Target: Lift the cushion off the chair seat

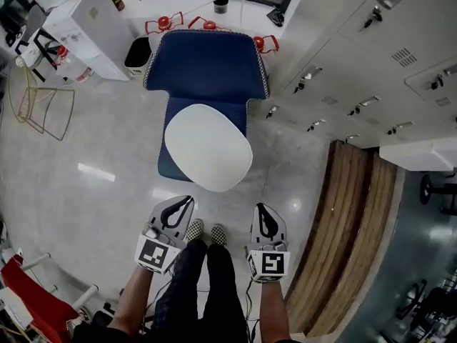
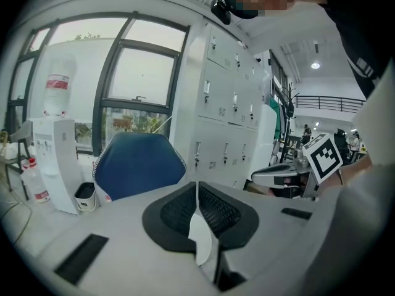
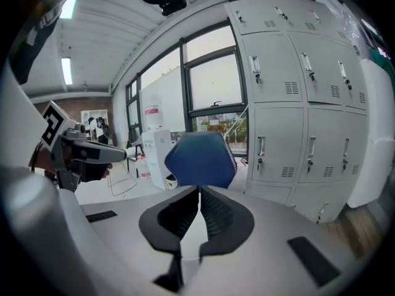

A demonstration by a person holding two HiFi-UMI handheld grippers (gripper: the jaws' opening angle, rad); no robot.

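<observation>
The cushion (image 1: 208, 147) lies flat on the seat of the chair (image 1: 207, 66), overhanging the seat's front edge on the side facing the grippers. That overhang gives a free rim to grip without touching the seat.

The cushion is ahead of both grippers and apart from them. It sits roughly on the centre line between them, so each gripper can take one side.

The left gripper (image 1: 187, 200) has its jaws closed tip to tip, with nothing held. The right gripper (image 1: 258, 209) is likewise clenched and empty. Both point at the chair, level with each other and one on each side of the person's legs (image 1: 203, 277).

Judgement: this is the approach stage. The jaws must open before they reach the rim.

Lockers (image 1: 357, 63) stand to the right of the right gripper, clear of the path.
</observation>
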